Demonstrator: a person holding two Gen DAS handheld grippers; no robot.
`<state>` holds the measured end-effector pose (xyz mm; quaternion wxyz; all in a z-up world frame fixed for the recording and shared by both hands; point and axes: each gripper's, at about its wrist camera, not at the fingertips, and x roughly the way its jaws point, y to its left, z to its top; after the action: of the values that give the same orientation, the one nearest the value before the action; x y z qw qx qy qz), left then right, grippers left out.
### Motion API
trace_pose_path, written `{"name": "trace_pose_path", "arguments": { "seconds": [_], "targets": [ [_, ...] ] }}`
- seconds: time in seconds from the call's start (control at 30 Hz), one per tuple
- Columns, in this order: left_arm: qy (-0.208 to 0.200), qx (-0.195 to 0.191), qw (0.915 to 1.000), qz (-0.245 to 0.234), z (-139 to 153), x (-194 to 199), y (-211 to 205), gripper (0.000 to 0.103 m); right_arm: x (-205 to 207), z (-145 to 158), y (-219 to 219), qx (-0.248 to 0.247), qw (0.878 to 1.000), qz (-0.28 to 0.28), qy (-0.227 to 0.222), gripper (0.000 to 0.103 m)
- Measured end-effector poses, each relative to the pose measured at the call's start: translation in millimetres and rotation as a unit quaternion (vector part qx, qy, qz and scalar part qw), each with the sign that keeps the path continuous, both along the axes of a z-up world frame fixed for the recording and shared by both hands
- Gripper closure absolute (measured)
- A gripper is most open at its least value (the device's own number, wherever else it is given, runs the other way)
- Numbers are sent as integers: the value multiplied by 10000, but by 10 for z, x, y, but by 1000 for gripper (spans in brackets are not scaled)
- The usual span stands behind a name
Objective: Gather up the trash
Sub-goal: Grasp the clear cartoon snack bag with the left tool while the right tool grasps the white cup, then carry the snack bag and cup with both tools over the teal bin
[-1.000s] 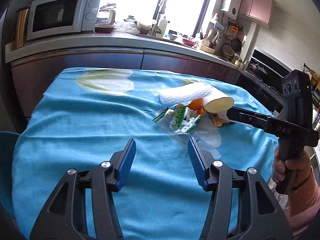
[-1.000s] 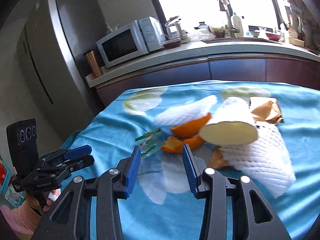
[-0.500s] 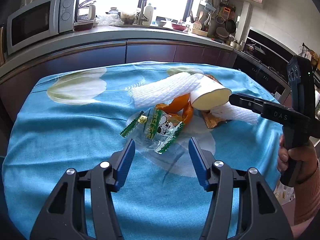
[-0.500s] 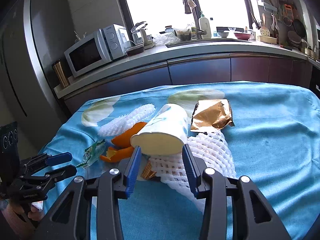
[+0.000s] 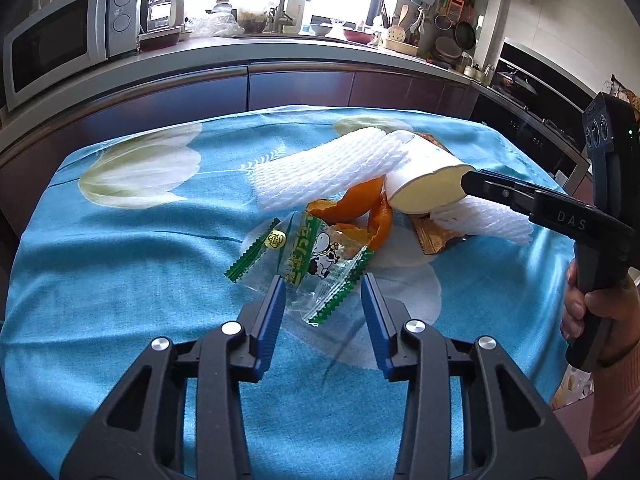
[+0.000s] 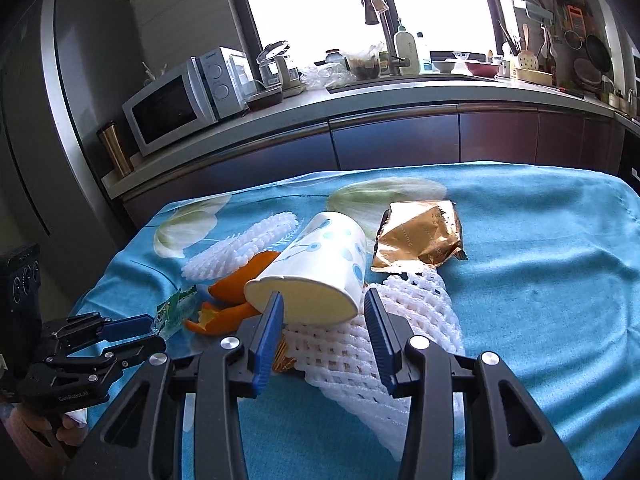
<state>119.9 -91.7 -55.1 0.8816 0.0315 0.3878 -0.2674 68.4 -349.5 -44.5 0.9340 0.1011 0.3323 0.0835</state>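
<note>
A heap of trash lies on the blue tablecloth (image 5: pixel 120 280). A clear green-edged candy wrapper (image 5: pixel 308 264) lies between the fingers of my open left gripper (image 5: pixel 323 280). Behind it are orange peel (image 5: pixel 356 216), a white foam net (image 5: pixel 328 172) and a tipped paper cup (image 5: pixel 424 184). My open right gripper (image 6: pixel 323 300) has its fingers on either side of the cup's rim (image 6: pixel 304 300), above a second foam net (image 6: pixel 360 360). A gold foil wrapper (image 6: pixel 420 240) lies behind the cup.
A kitchen counter (image 6: pixel 360 96) with a microwave (image 6: pixel 180 100), sink tap and bottles runs behind the table. A fridge (image 6: pixel 60 120) stands at the left. The table's right edge (image 5: pixel 560 200) drops off near a stove.
Both grippers have moved forward to the heap. The left now straddles the candy wrapper and the right straddles the cup's mouth. Both stay open.
</note>
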Motion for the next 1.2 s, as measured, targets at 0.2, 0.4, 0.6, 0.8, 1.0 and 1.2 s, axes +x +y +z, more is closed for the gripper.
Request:
{"name": "trace_pose_path", "arguments": {
  "seconds": [0.2,0.4,0.6,0.8,1.0,1.2],
  "targets": [
    [118,-99,9999,49,-28,41,29,71,66,-36,-20,54,10000,-50,56,72],
    [9,-174,9998,91,7,-12,58,73,81,-67,-76,167,9997,-128,78,99],
    [-101,-372,9991,155,84,-109,151,76,13,-53,-174,369,9991,-202,-7,100],
    [-201,-499,9982,271,184,-235,305,76,-137,66,-212,591,9980,-139,-199,100],
    [-352,-564,9970,398,304,-393,488,76,-290,207,-86,663,9970,131,-389,100],
    [-505,-585,9954,571,410,-561,718,76,-377,282,142,717,9949,502,-506,100]
  ]
}}
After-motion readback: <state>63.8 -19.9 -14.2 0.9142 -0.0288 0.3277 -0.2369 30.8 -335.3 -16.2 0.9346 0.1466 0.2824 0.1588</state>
